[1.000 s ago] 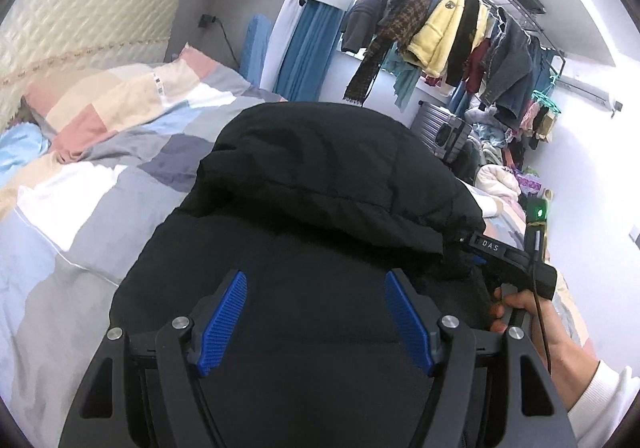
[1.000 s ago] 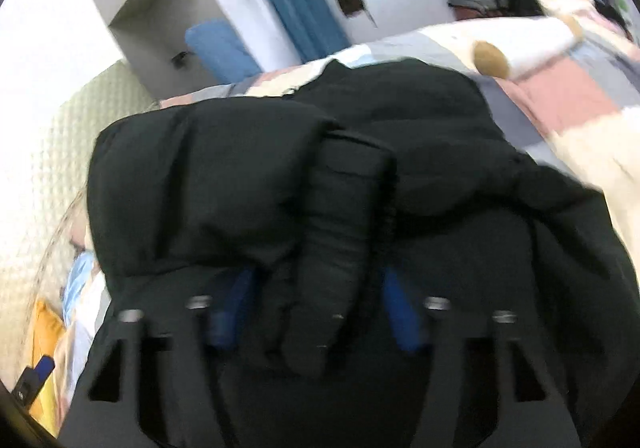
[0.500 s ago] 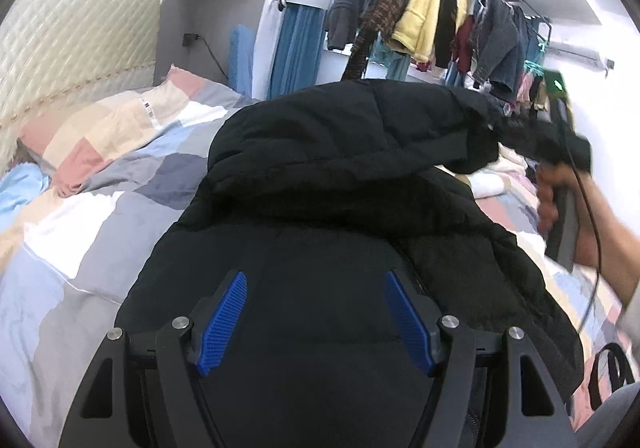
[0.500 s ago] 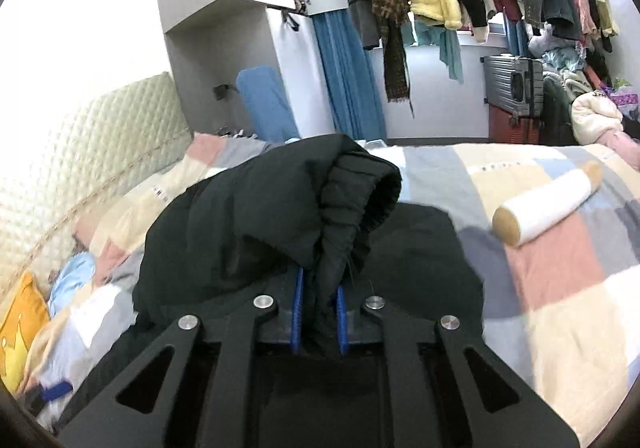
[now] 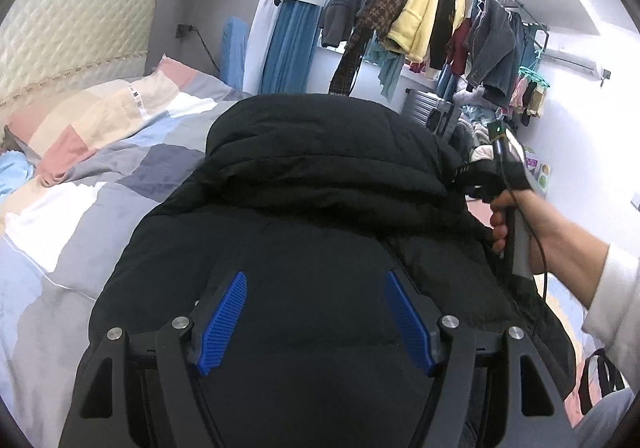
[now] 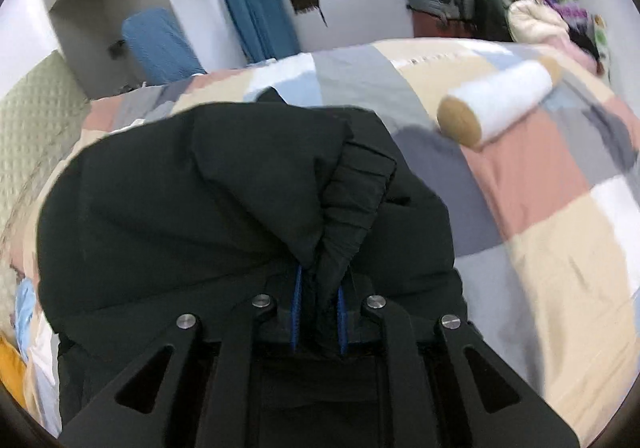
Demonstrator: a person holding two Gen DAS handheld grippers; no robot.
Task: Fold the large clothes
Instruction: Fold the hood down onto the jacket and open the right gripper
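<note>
- Black puffer jacket (image 5: 320, 216) lay spread over a patchwork quilt (image 5: 80, 184), filling the centre of the left wrist view from 6 o'clock up towards 12.
- Left gripper (image 5: 316, 322) hovered low at 6 o'clock, jaws wide apart, blue pads (image 5: 222, 324) on either side of bare jacket fabric, nothing pinched between them.
- Sleeve (image 5: 340, 160) lay doubled across the jacket's upper part, a thick dark fold running from 10 o'clock to 2 o'clock.
- Right gripper (image 6: 318, 318) stood clamped tight on the sleeve's ribbed cuff (image 6: 356, 188), blue pads (image 6: 296, 312) pressed against gathered fabric just below centre.
- Same tool seen in the left wrist view at 3 o'clock, gripped by the person's right hand (image 5: 516, 224), touching the jacket's right edge.
- Right wrist view somewhat blurred; jacket bulk sat from 9 o'clock to centre.
- White bolster with tan ends (image 6: 496, 104) rested on the quilt at 2 o'clock, well apart from the jacket.
- Quilted headboard (image 5: 60, 36) at 10 o'clock, rail of hanging clothes (image 5: 432, 16) at 1 o'clock.
</note>
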